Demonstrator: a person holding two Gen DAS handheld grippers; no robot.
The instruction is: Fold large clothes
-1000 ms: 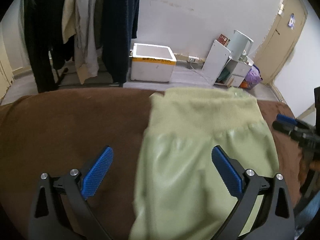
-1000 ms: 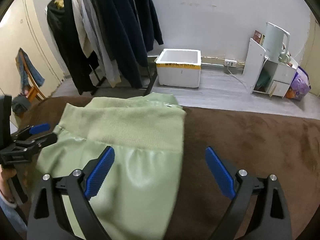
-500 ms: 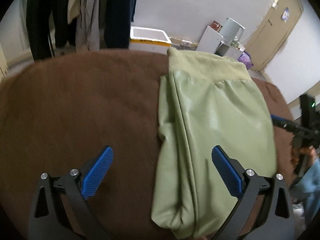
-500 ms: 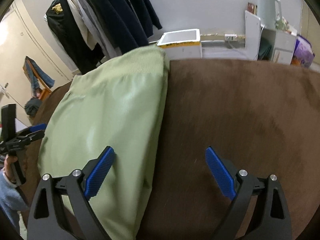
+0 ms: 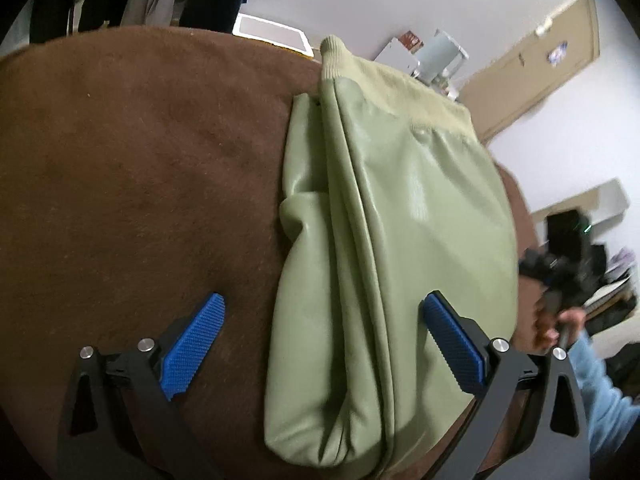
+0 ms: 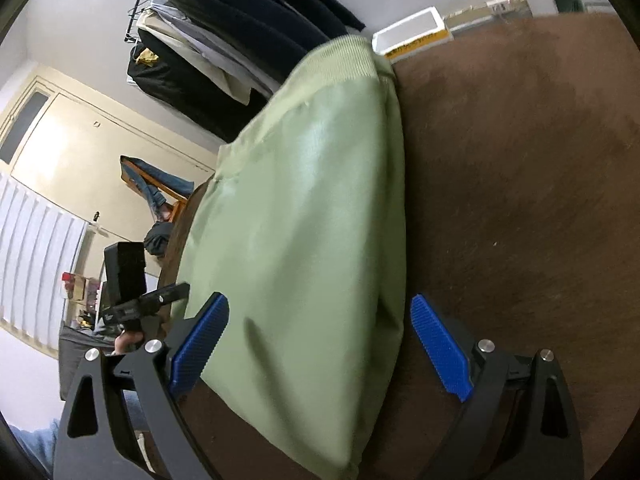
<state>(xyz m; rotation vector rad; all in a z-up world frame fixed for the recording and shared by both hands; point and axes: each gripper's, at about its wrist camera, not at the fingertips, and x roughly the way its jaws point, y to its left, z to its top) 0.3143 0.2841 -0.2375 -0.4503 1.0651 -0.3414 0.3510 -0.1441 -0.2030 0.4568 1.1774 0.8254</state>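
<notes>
Both your left gripper (image 5: 320, 344) and right gripper (image 6: 320, 344) hover spread wide, empty, over the folded pale-green leather-look jacket (image 5: 392, 240) on brown cloth (image 5: 140, 180); dark hanging coats (image 6: 248, 36) behind.

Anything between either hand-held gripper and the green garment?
Nothing visible. The folded light-green leather-look garment lies alone on the brown fabric surface. The left hand-held gripper is open over its near end, and the right hand-held gripper is open over its near edge; no other object intervenes.

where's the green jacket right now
The green jacket lies folded on the brown blanket, centre-right in the left wrist view, ribbed hem toward the clothes rack.
</notes>
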